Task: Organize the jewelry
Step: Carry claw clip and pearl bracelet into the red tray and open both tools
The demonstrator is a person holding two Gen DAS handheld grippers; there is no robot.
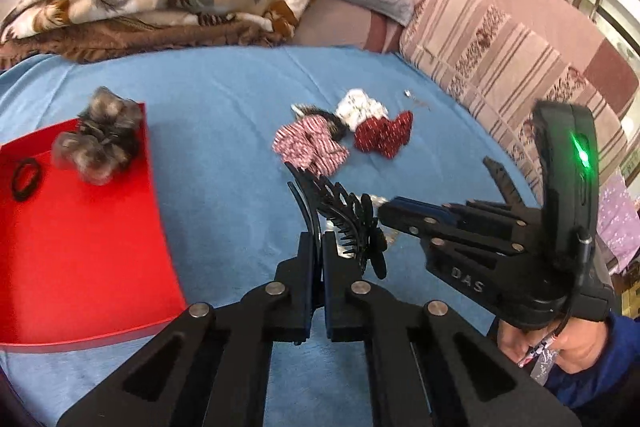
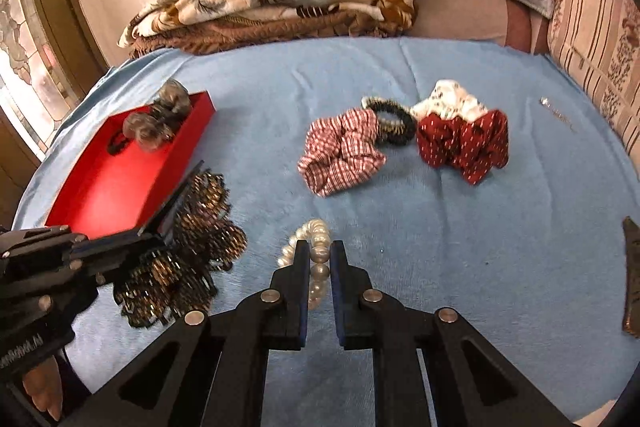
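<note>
Up close, the left gripper (image 1: pixel 318 247) has its fingers clamped tight on a black hair comb (image 1: pixel 344 223). The right gripper (image 2: pixel 320 255) pinches a pearl bracelet (image 2: pixel 316 251) between nearly closed fingers, above the blue bedsheet (image 2: pixel 440 247). Further out lie a checked scrunchie (image 2: pixel 340 155), a black hair tie (image 2: pixel 394 123) and a dark red scrunchie (image 2: pixel 464 143). To the left, the red tray (image 1: pixel 80 247) holds a grey scrunchie (image 1: pixel 98 143).

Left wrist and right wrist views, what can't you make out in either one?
- Pearl bracelet: left wrist view, almost all hidden behind the hair clip and right gripper.
- Small silver item: both views, too small to identify.
- Dark object: right wrist view, cut off by the edge.
- Grey scrunchie in the red tray: blurred.
</note>
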